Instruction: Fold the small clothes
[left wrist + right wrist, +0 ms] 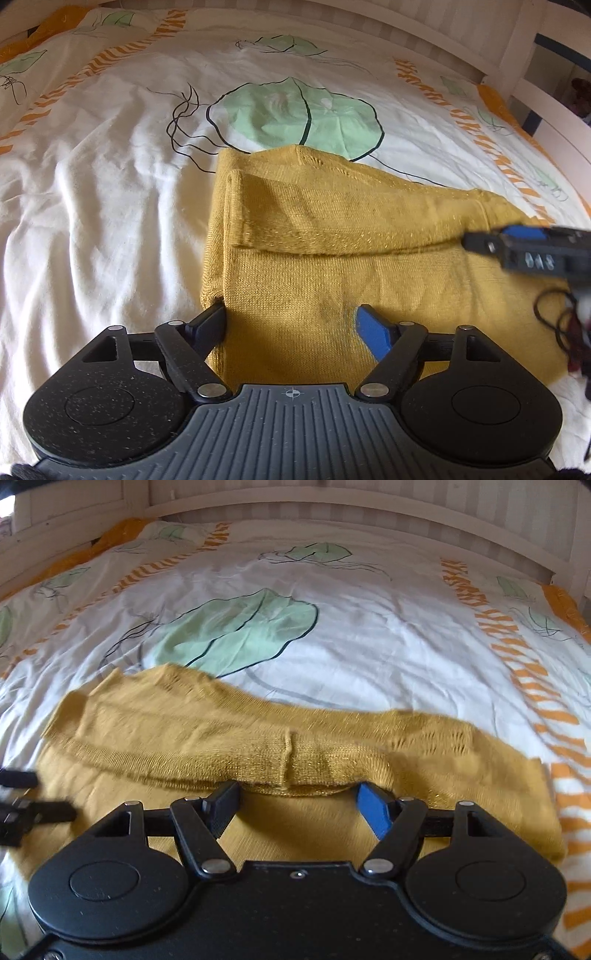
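Right gripper (532,247) motion-blurred, cut by frame edge, printed digits unreadable; mustard knit garment (295,746) far edge smeared; near hem hidden under gripper body

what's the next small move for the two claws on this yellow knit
Probably close both claws on the near edge and lift it toward the far side. The yellow knit lies partly folded on the bedsheet, and the left claw and right claw both stand open over it, gripping nothing.

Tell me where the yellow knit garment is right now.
The yellow knit garment lies partly folded on the leaf-print bedsheet, just ahead of the open left gripper and right gripper, below the big green leaf.
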`<state>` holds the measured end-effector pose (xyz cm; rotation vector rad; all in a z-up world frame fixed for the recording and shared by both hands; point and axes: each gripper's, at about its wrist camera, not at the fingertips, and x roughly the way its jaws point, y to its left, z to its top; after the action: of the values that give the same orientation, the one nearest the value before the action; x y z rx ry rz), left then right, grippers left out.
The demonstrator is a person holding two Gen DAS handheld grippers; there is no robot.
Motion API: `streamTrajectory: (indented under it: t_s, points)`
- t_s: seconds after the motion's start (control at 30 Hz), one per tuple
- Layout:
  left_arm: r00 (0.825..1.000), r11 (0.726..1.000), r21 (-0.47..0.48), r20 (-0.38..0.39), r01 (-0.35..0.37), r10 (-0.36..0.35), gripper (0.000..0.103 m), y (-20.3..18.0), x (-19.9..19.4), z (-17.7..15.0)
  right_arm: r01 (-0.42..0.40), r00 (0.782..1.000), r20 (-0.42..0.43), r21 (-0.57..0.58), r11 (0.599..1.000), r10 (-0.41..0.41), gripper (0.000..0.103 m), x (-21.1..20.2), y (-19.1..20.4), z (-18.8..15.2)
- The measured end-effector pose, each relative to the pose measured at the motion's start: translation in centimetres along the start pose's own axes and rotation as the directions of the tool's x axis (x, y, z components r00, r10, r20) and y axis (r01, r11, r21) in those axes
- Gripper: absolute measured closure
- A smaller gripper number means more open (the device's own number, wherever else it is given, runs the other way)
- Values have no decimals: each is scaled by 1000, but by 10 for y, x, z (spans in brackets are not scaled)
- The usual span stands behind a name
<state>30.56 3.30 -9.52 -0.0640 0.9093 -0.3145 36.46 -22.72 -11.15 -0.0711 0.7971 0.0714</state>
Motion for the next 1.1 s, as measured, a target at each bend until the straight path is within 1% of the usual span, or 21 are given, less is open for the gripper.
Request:
streamTrajectory:
  t_s: [0.13, 0.23, 0.3, 0.37, 0.5, 0.67, 0.8, 0.9, 1.1]
  points:
    - [1000, 1000, 4, -7, 0, 0, 27, -1, 1, 2, 28, 1000, -6, 36, 999, -28, 30, 18, -14, 22]
    - [1000, 1000, 6, -11, 1, -1, 27, -1, 1, 2, 47, 999, -3, 65, 997, -47, 30, 24, -26, 31]
    - [1000, 1000, 1, -13, 6, -6, 27, 1, 1, 3, 51, 999, 7, 94, 994, -52, 30, 21, -34, 33]
    - [1000, 1000, -6, -13, 9, -9, 27, 2, 2, 3, 37, 999, 25, 120, 992, -40, 30, 13, -40, 32]
    - [1000, 1000, -6, -10, 10, -10, 27, 2, 1, 2, -6, 998, 58, 122, 993, -1, 29, -13, -45, 21]
    - [1000, 1000, -15, -4, 12, -13, 27, 2, 1, 2, -65, 998, 33, 82, 995, 63, 29, -35, -48, -12]
    - [1000, 1000, -19, 1, 16, -16, 27, 3, 1, 2, -80, 997, -13, 78, 994, 81, 26, -41, -57, -36]
    - [1000, 1000, -19, 6, 19, -19, 27, 3, 1, 2, -78, 997, -4, 74, 994, 79, 26, -45, -65, -46]
    - [1000, 1000, -8, -14, 4, -4, 27, 1, 3, 7, -129, 992, 6, 66, 989, 129, 19, -47, -70, -51]
